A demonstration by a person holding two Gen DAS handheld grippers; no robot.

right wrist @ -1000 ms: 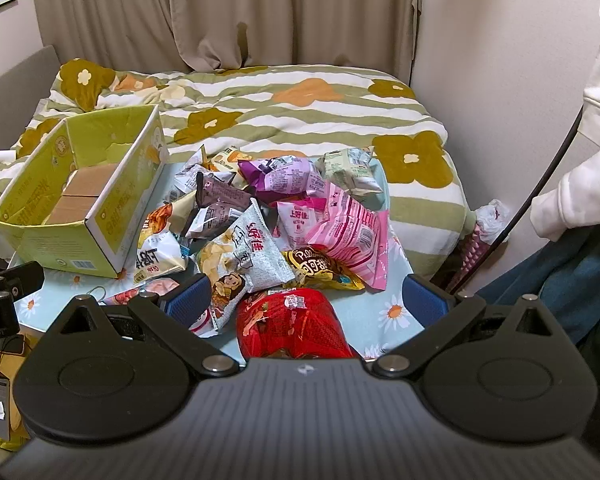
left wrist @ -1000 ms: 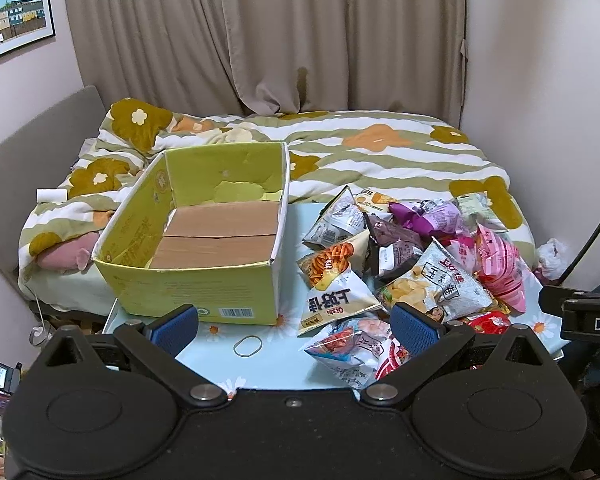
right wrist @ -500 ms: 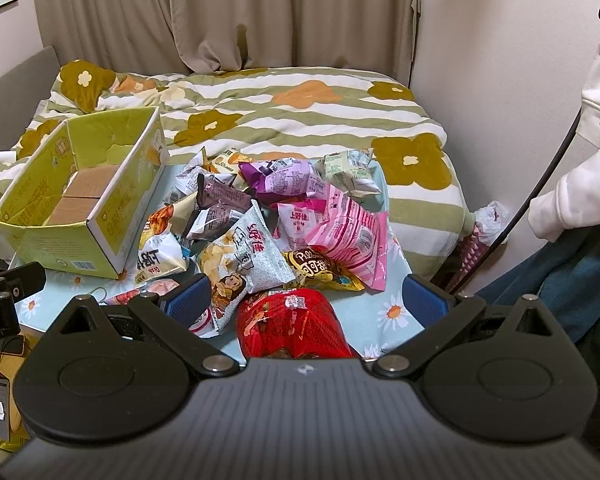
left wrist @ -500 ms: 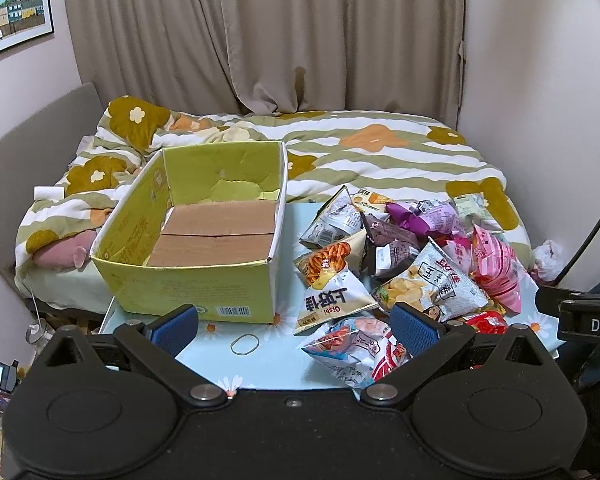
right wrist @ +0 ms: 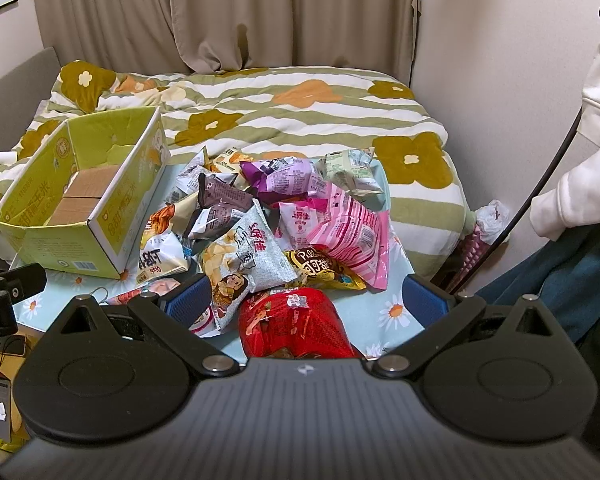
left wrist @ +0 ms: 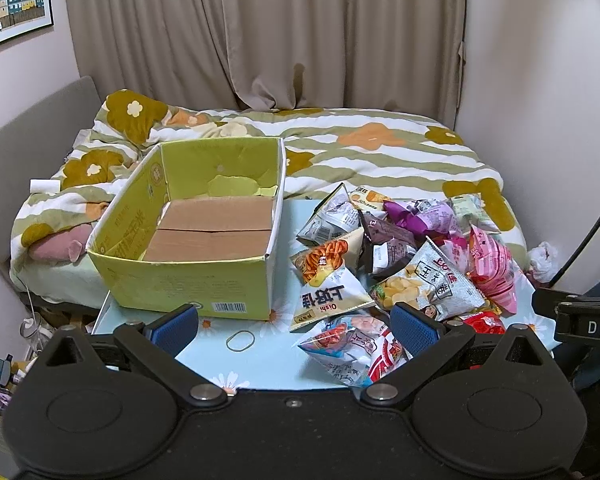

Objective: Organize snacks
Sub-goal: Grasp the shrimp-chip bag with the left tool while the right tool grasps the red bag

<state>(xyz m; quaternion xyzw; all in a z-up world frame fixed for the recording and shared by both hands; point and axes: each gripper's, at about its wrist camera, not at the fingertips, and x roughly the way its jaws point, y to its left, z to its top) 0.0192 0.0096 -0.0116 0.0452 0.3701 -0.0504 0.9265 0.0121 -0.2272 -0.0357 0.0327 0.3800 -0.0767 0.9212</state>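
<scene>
On the left of the table [left wrist: 260, 360], an open yellow-green box [left wrist: 188, 280], holding no snacks. Just right of it, a heap of snack bags [right wrist: 276, 224]. Left gripper [left wrist: 294, 326] and right gripper [right wrist: 306, 300] both spread wide, holding nothing.

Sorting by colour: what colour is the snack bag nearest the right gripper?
Red, clearest in the right wrist view.

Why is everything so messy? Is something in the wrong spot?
Yes. The crinkly snack bags lie heaped on the light blue flowered table, some overlapping, while the yellow-green cardboard box beside them holds none. A thin tan rubber band lies loose on the table in front of the box. Nothing looks spilled or torn.
</scene>
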